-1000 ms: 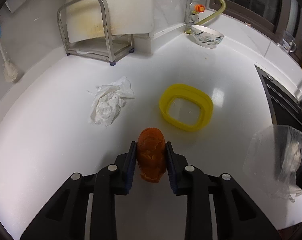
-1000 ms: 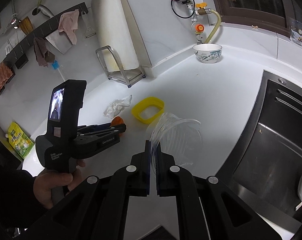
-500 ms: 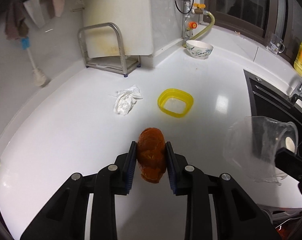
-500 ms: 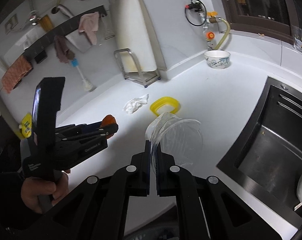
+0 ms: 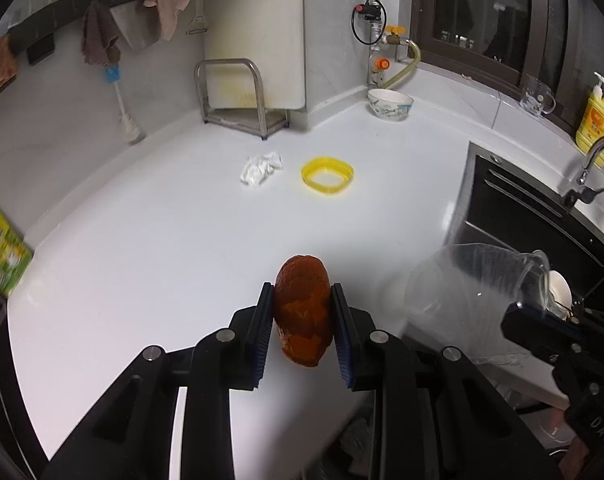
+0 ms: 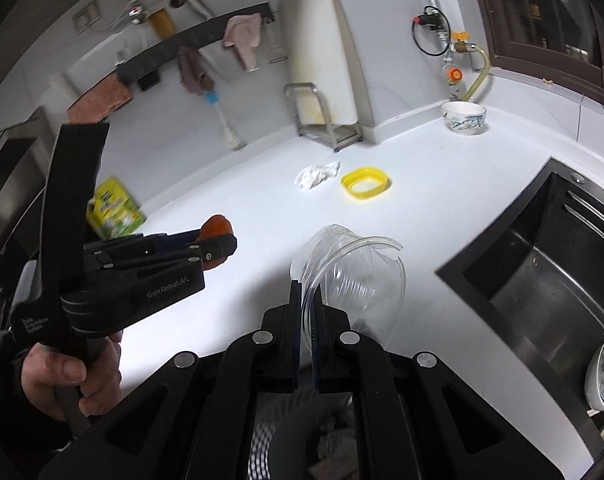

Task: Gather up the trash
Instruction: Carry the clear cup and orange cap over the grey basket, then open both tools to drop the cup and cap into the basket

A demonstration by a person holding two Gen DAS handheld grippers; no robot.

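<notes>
My left gripper (image 5: 302,316) is shut on a piece of orange peel (image 5: 302,308) and holds it above the near edge of the white counter (image 5: 162,248). It also shows in the right wrist view (image 6: 218,240), at the left. My right gripper (image 6: 309,308) is shut on the rim of a clear plastic cup (image 6: 358,268), held in the air near the counter's front edge; the cup shows in the left wrist view (image 5: 462,292). A crumpled white tissue (image 5: 260,168) and a yellow plastic ring (image 5: 327,175) lie further back on the counter.
A black sink (image 6: 542,264) lies to the right, with a faucet (image 5: 590,164) and a yellow soap bottle (image 5: 598,116). A patterned bowl (image 5: 390,104), a metal rack (image 5: 238,96) and a brush (image 5: 124,112) stand at the back. A green packet (image 5: 2,248) lies at the left edge.
Both grippers have pulled back and up from the counter, each still holding its item. The tissue and yellow ring now look smaller and farther away.
</notes>
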